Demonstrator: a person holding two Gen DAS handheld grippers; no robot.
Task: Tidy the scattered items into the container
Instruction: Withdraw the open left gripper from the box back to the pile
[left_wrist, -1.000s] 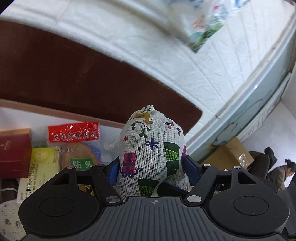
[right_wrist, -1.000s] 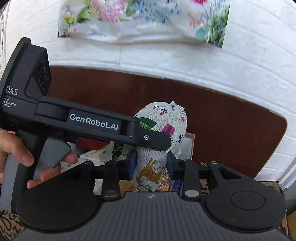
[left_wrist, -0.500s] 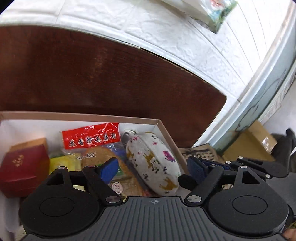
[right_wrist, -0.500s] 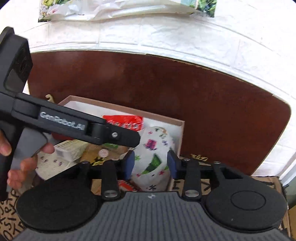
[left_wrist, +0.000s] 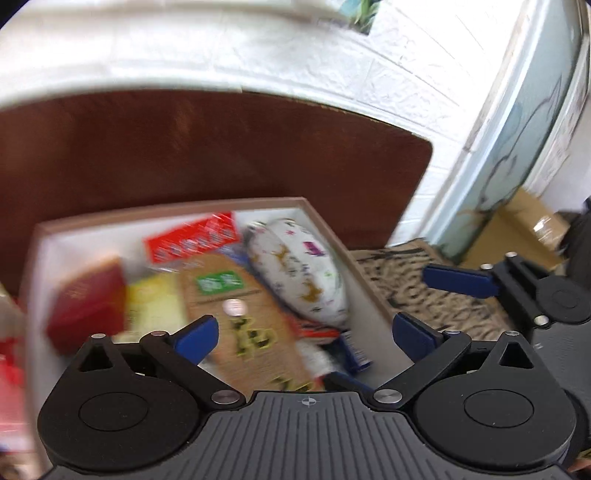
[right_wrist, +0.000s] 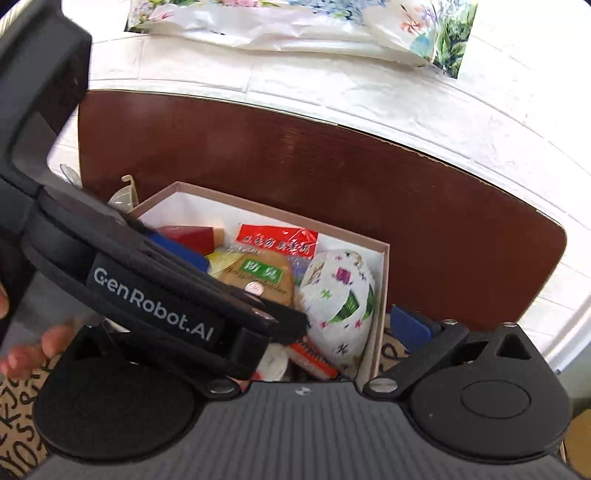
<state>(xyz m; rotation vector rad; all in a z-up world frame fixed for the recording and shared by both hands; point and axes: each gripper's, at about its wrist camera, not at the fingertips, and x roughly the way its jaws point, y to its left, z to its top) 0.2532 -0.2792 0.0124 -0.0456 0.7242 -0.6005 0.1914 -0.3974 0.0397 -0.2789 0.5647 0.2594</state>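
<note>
Pouch: white printed cloth pouch lies inside the pink-rimmed white box, long axis along its right wall.
Left claw: fingers apart, empty, just before the pouch.
Right claw: apart, empty, equally near.

wall: white brick-textured wall behind everything, top of both views
floral bag: white plastic bag with flower print hanging on the wall, top edge of right view
brown panel: dark brown rounded board upright against the wall, behind the counter's far edge
patterned cloth: tan cloth with black letter print covers the counter, right side in left view
cardboard box: brown carton off the counter's right edge, blurred
pale blue panel: at right, beside the wall
</note>
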